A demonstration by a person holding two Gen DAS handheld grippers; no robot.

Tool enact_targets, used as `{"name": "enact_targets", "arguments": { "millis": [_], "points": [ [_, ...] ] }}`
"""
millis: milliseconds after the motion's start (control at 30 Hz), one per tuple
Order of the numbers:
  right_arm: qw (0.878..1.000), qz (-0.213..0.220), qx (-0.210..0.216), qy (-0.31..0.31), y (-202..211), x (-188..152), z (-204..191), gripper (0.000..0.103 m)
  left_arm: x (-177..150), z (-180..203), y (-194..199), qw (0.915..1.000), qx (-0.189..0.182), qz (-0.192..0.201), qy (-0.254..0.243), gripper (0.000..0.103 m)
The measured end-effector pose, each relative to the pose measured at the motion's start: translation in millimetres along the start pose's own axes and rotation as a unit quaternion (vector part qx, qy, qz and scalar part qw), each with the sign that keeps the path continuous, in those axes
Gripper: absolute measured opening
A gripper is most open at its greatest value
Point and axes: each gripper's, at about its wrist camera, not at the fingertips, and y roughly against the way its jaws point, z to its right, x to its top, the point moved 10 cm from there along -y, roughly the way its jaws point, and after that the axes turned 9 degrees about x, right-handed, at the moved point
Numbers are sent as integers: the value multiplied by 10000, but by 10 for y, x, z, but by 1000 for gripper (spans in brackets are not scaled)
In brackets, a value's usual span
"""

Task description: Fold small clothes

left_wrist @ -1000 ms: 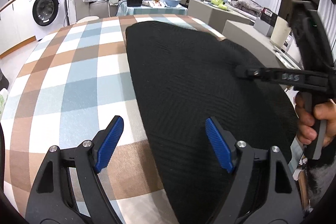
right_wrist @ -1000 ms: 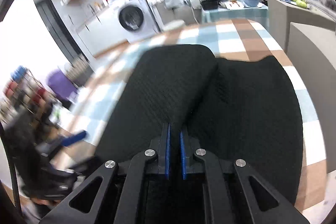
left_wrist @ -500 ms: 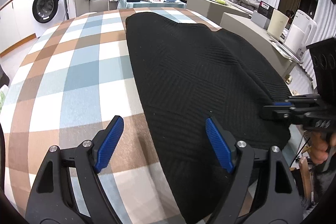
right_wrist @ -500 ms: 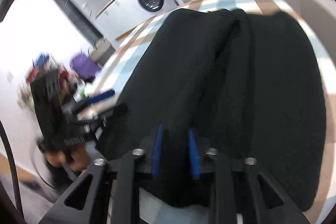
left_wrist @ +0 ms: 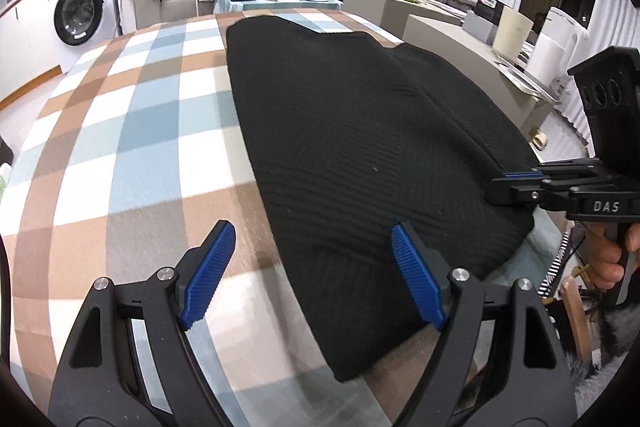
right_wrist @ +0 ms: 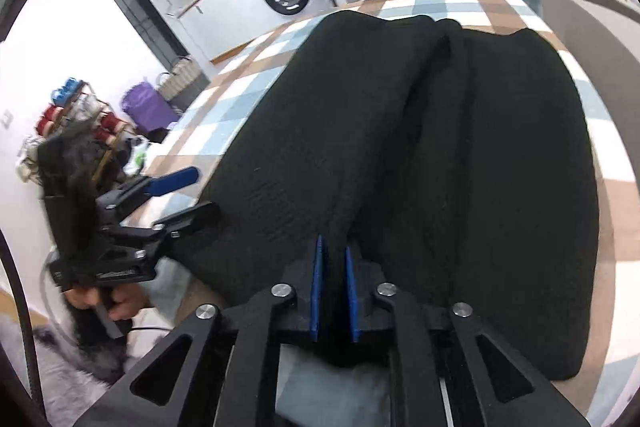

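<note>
Here the black ribbed knit garment lies spread flat on the blue, brown and white checked tabletop, its near end reaching the table's front edge. The right hand-held gripper has its blue pads almost together, pinching a raised ridge of the knit at the near hem. The left hand-held gripper stands wide open and holds nothing; one blue pad hangs over bare cloth-covered tabletop, the other over the garment's left border. The fabric looks soft, limp and fairly thick, so it will likely sag and drag rather than hold a line. The left side's near corner seems the sensible spot to grip, taking both layers well inside the edge so the knit does not slip free
</note>
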Motion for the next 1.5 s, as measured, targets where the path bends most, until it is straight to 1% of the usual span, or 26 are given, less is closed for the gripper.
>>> {"name": "enact_targets", "arguments": {
  "millis": [67,133,167,233,333,400,433,467,500,567,600,667,700,833,933,967,1000,1067,1133,1200,1267,1333,1367,1433,1467,1500],
  "points": [
    [9997,-27,169,149,11,-67,-33,16,-44,26,1,10000,-28,-30,-36,79],
    [9990,-163,12,426,-11,-155,-55,13,-84,52,-6,9999,-14,-47,-108,79],
    [9985,-107,-15,536,0,-153,-87,6,-95,56,-12,9999,2,-56,-116,79],
    [9984,-36,2,556,18,-109,-137,5,-104,60,-10,9999,-1,-72,-93,79],
    [9980,258,27,574,185,29,-184,5,-78,51,17,10000,-64,-19,-30,81],
    [9982,132,-45,578,166,29,-139,5,-85,38,-1,10000,-30,-42,-44,81],
    [9983,17,-191,546,121,-1,-72,5,-94,32,-15,10000,-9,-75,-45,81],
    [9981,-127,-354,484,68,-43,5,9,-104,28,-26,9999,-3,-105,-33,81],
    [9981,-255,-358,422,48,-104,40,10,-110,27,-30,9999,-16,-118,-23,81],
    [9991,-52,-182,372,141,-97,41,19,-111,33,-22,9999,-21,-96,-40,81],
    [9991,101,-207,342,229,-48,77,24,-108,34,-20,10000,-17,-85,-48,81],
    [9987,308,-349,200,345,-3,197,40,-108,41,-25,9999,-42,-94,-44,81],
    [9984,374,-432,46,366,22,298,40,-109,41,-32,9999,-48,-105,-34,81],
    [9972,470,-463,-351,235,137,610,40,-92,28,-59,9999,-40,-108,-1,81],
    [9969,602,-404,-309,98,314,634,38,-54,1,-70,10000,-22,-81,48,81],
    [9968,605,-418,-303,38,367,643,30,-28,-20,-82,9999,-16,-64,84,81],
    [9965,603,-460,-342,-20,422,670,26,-14,-36,-88,9999,4,-63,112,81],
    [9963,580,-549,-325,-109,534,698,5,20,-71,-99,9998,29,-61,179,81],
    [9958,623,-640,-180,-81,585,655,4,68,-121,-91,9996,65,-26,261,81],
    [9924,1011,-692,92,156,668,539,4,119,-171,-75,9994,109,35,312,81],
    [9903,1093,-851,55,300,654,576,4,162,-221,-93,9992,157,68,370,81],
    [9871,977,-1266,-48,332,565,762,4,186,-247,-147,9990,113,28,433,81],
    [9865,725,-1462,-100,251,485,891,5,191,-254,-178,9989,88,-5,460,81],
    [9871,440,-1528,-210,157,378,995,9,212,-281,-268,9986,146,-88,495,81],
    [9870,596,-1485,-174,200,384,974,15,223,-297,-306,9985,201,-121,490,81],
    [9877,533,-1462,-154,223,346,944,18,238,-302,-342,9985,212,-145,493,81]
  ]
}}
